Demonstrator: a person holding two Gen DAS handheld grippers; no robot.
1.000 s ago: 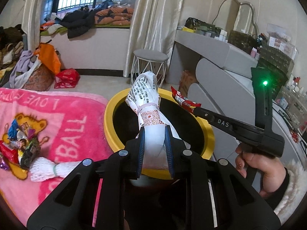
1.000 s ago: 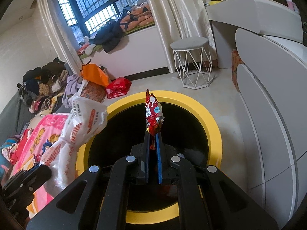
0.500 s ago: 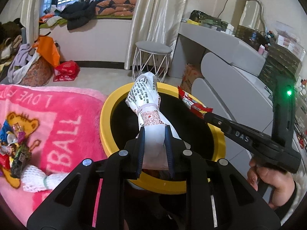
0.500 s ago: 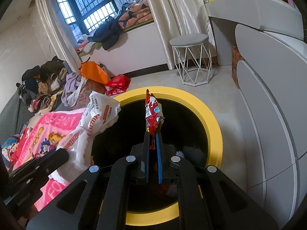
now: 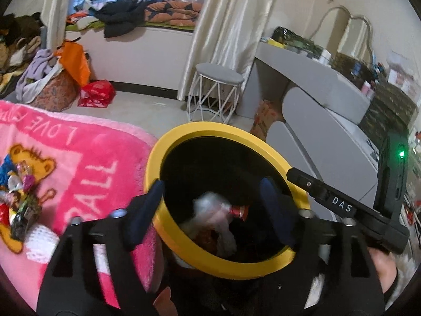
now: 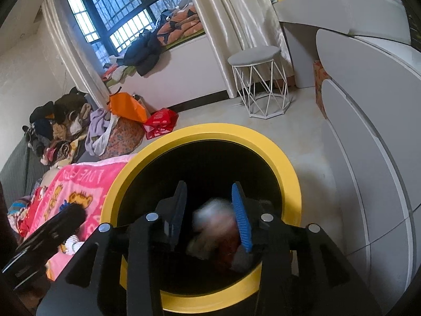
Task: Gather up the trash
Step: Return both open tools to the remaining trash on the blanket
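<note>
Opening over yellow bin (image 5: pixel 184 239): L gripper (image 5: pixel 213 205) & R gripper (image 6: pixel 209 210), jaws apart, nothing gripped.

left tongs (image 5: pixel 211 205): jaws opening, nothing gripped | right tongs (image 6: pixel 210 217): jaws opening, nothing gripped

Bin (image 5: pixel 181 239) yellow-rimmed, black inside; blanket (image 5: pixel 79 163) pink.

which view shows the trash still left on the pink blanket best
Left wrist view: the wrapper pile lies in plain sight on the pink blanket. In the right wrist view it is mostly hidden behind the left tool.
</note>
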